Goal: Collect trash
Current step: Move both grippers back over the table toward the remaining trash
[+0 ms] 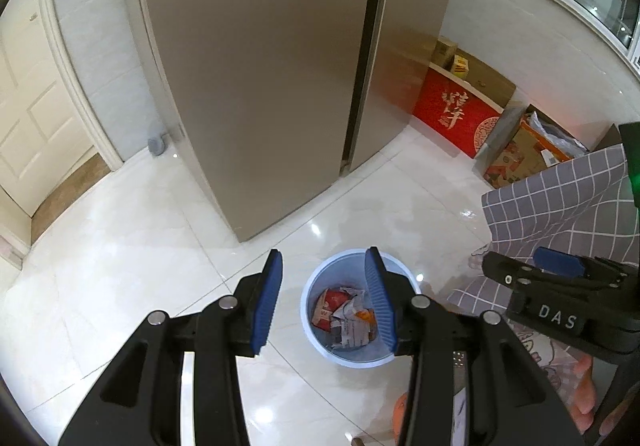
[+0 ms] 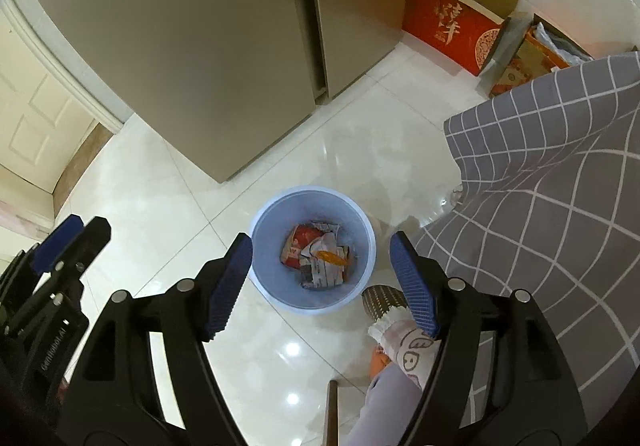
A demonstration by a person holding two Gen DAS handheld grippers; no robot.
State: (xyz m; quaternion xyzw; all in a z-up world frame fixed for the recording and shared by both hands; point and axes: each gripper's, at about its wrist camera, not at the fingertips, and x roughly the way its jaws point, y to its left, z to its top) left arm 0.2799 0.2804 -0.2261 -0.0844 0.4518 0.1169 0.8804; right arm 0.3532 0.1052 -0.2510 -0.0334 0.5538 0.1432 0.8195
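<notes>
Both my grippers, left (image 1: pixel 324 302) and right (image 2: pixel 322 280), hang spread and empty above the round pale-blue plastic bin (image 2: pixel 264 222) holding crumpled wrappers (image 2: pixel 316 258).

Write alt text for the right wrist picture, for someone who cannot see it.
Looking down past the open, empty right gripper at a pale blue bin holding crumpled wrappers on a glossy white tiled floor. A fridge stands behind; grey checked cloth hangs right.

One pale blue waste bin (image 2: pixel 312 250) stands on the floor, holding several crumpled wrappers (image 2: pixel 316 258), too tangled to count. Two tongs: left (image 1: pixel 324 302), right (image 2: pixel 322 282). One refrigerator (image 1: pixel 260 66), one red gift box (image 1: pixel 456 118), one door (image 1: pixel 32 114).
</notes>
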